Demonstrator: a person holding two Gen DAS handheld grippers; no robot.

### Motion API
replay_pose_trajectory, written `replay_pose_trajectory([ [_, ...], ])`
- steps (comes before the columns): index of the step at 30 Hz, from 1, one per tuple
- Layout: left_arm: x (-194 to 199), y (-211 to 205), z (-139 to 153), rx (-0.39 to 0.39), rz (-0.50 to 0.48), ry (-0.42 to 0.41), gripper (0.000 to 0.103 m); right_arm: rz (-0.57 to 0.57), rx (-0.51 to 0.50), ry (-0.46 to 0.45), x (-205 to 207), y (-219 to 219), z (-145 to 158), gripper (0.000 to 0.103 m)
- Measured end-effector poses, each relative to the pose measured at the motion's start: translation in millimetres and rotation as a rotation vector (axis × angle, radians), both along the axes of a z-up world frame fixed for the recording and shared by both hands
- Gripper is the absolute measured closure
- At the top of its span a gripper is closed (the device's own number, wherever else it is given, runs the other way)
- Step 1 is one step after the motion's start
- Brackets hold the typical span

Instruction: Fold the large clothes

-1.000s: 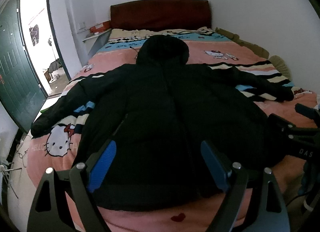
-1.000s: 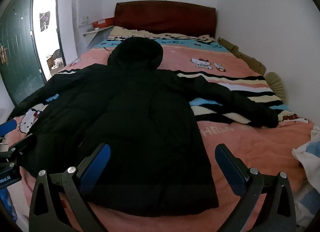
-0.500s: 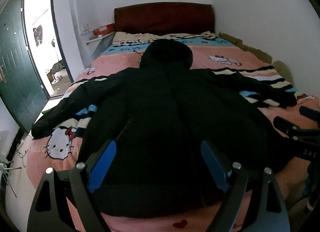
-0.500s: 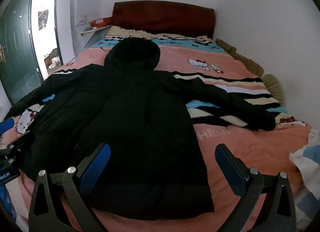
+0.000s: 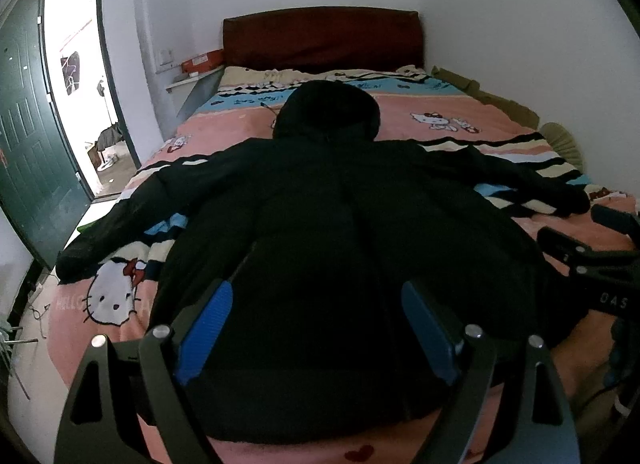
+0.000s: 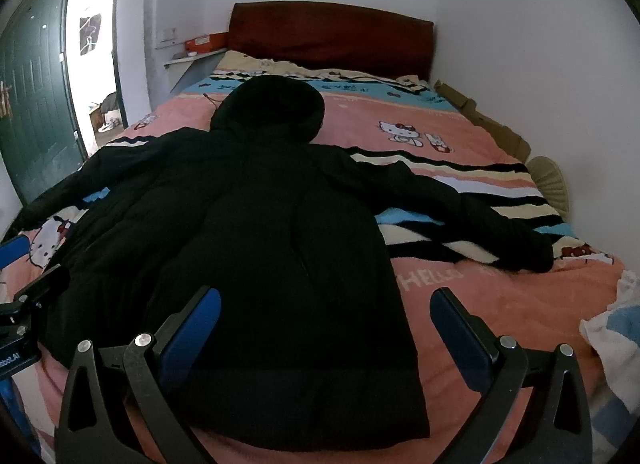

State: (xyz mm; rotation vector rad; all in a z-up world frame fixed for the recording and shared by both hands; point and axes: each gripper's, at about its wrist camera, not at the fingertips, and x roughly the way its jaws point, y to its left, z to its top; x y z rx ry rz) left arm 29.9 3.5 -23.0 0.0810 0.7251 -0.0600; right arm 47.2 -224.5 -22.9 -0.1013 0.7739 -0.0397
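Observation:
A large black hooded jacket (image 5: 328,232) lies spread flat on the bed, hood toward the headboard and both sleeves stretched out sideways; it also shows in the right wrist view (image 6: 272,223). My left gripper (image 5: 316,328) is open and empty above the jacket's hem. My right gripper (image 6: 326,328) is open and empty above the hem's right part. The right gripper also shows at the right edge of the left wrist view (image 5: 592,260), and the left gripper at the left edge of the right wrist view (image 6: 20,296).
The bed has a pink Hello Kitty blanket (image 6: 500,296) and a dark red headboard (image 5: 324,35). A white wall runs along the right. A green door (image 5: 28,143) stands open on the left. A white and blue cloth (image 6: 612,328) lies at the bed's right corner.
Both grippers have shifted slightly, so the jacket sits a little lower and nearer in both views. The jacket has not moved and both grippers stay open.

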Motion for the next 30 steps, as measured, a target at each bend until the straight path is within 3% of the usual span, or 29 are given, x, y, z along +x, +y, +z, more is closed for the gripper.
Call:
replay_pose_trajectory([
  [8,8.5,-6.4,-3.8,0.012,-0.045,0.044,0.016,0.006,0.024,0.012,10.3,-3.3,-3.7,0.001],
  [11,16.6,-2.8,-5.8,-0.027,-0.082,0.088,0.016,0.014,0.061,0.029,20.0,-7.2,-7.7,0.001],
  [17,38.0,4.6,0.7,-0.039,-0.087,0.090,0.016,-0.027,0.089,0.043,50.3,-32.8,-9.4,0.001],
  [21,58.1,12.5,4.6,-0.031,-0.071,0.087,0.016,-0.155,0.111,0.028,80.5,-85.4,-6.3,0.001],
  [30,105.2,38.8,-11.0,-0.057,0.007,0.125,0.016,-0.562,0.096,0.031,141.4,-255.1,-26.9,0.001],
])
